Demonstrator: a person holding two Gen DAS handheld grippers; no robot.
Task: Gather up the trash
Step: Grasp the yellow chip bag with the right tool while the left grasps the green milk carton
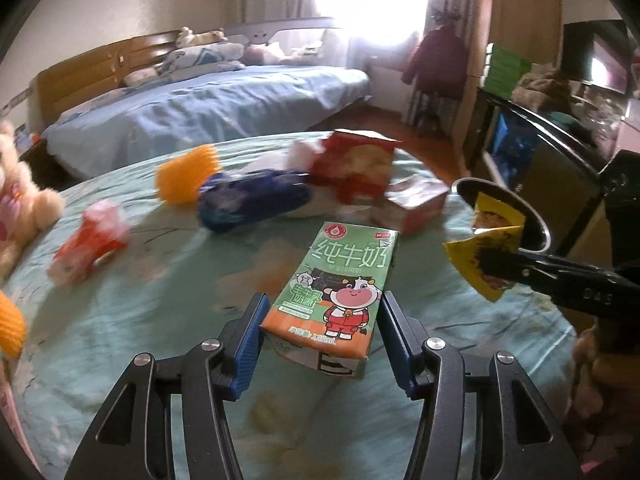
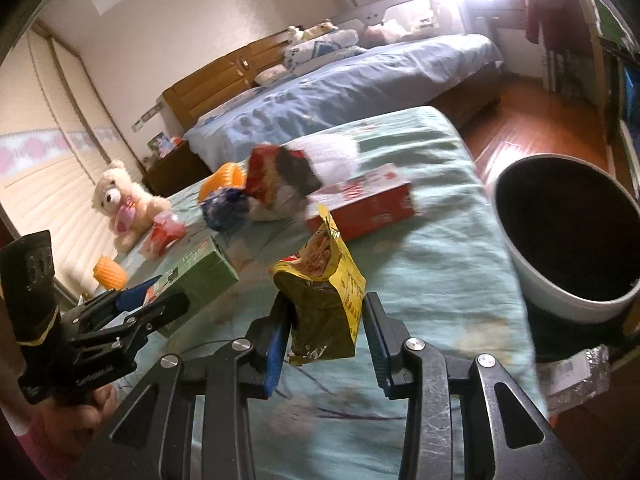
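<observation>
My left tool (image 1: 322,338) has the small green milk carton (image 1: 340,300) clamped between its blue pads, about half-way closed, the carton standing up out of the jaws above the pale green bedspread (image 1: 160,320). The carton is a rectangular drink box with a cartoon cow in red clothes, white Chinese lettering and an orange band at the bottom — one lower corner looks dented.

My right tool (image 2: 326,340) is closed on the crumpled yellow foil snack wrapper (image 2: 324,292), gripping its lower, darker olive part; the torn top sticks up and leans left. Just to its right stands the round white bin with a dark inside (image 2: 568,248), beside the bed's edge.

Behind both, blurred, lie a red box (image 2: 360,208), a blue wrapper (image 1: 252,200), an orange spiky ball (image 1: 186,178) and a cream teddy bear (image 2: 120,204).
</observation>
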